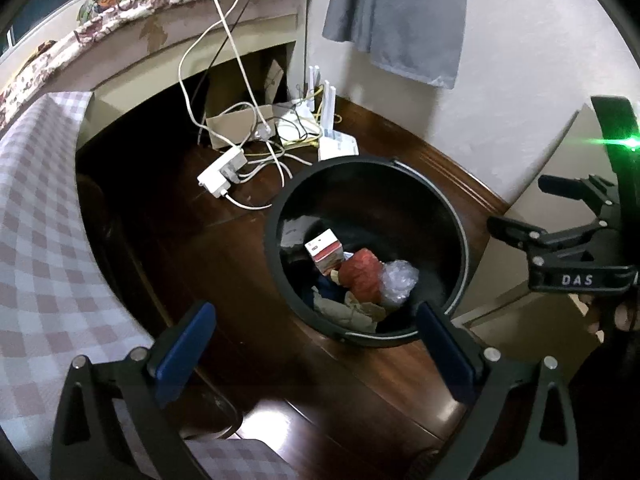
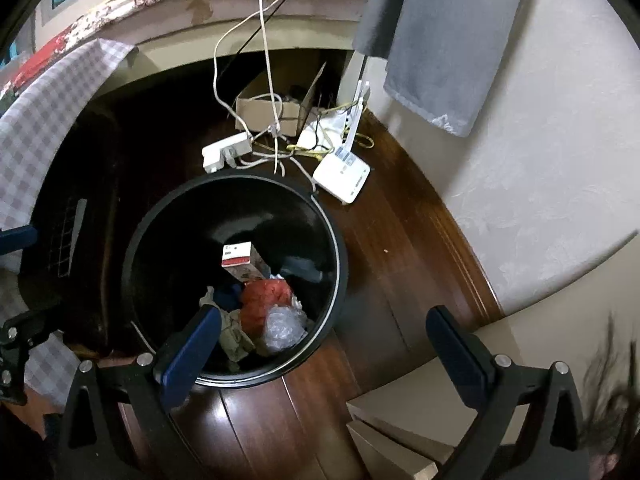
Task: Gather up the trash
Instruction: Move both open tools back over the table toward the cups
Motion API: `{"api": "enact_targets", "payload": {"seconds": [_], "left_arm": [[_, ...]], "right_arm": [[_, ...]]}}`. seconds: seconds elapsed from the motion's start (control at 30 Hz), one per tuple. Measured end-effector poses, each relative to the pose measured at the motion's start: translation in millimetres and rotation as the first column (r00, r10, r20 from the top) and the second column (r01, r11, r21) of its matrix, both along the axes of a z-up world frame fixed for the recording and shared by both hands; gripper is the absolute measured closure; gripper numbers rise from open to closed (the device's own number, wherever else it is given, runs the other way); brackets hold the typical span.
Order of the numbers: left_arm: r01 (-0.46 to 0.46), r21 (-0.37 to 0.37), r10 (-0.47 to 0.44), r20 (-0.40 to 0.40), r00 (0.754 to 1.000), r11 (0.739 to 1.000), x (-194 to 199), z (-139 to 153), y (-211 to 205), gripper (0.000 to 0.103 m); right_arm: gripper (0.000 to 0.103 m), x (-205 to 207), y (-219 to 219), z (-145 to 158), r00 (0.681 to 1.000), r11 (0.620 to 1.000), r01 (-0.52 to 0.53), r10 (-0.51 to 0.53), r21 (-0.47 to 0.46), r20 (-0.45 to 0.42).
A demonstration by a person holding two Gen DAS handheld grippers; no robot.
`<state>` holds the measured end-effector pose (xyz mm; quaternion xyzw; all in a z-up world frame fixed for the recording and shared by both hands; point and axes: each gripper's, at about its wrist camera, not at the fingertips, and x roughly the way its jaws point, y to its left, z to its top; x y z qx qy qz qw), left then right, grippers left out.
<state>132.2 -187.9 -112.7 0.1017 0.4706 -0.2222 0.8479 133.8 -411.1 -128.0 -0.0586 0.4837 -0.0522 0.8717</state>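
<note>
The bottom of the black bin [image 2: 236, 208] was buried under trash, and the near part of its rim was covered by a blue finger [image 2: 192, 356] of the right gripper [image 2: 324, 356]. A red-and-white carton [image 2: 240, 264] stood among the trash with its lower end hidden and its print too small to read. The brown scraps [image 1: 352, 312] beneath the red wad [image 1: 362, 276] could not be identified. In the left wrist view the right gripper [image 1: 520, 208] was cut off by the picture's right edge, with a green glare [image 1: 628, 143] smearing over it. The space under the bed [image 1: 132, 152] was too dark to read. The grey cloth [image 2: 444, 40] ran off the top edge.
</note>
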Motion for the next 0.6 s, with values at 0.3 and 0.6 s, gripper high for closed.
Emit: {"api": "enact_targets", "payload": {"seconds": [0.3, 0.6], "left_arm": [[-0.02, -0.052, 0.023, 0.067, 0.998, 0.998, -12, 40, 9, 0.002], [-0.064, -0.076, 0.075, 0.154, 0.985, 0.995, -23, 73, 34, 0.002]], "right_arm": [[0.0, -19, -11, 41, 0.982, 0.992, 0.117, -0.122, 0.044, 0.147], [0.0, -41, 4, 66, 0.961, 0.99, 0.133, -0.142, 0.056, 0.237]]}}
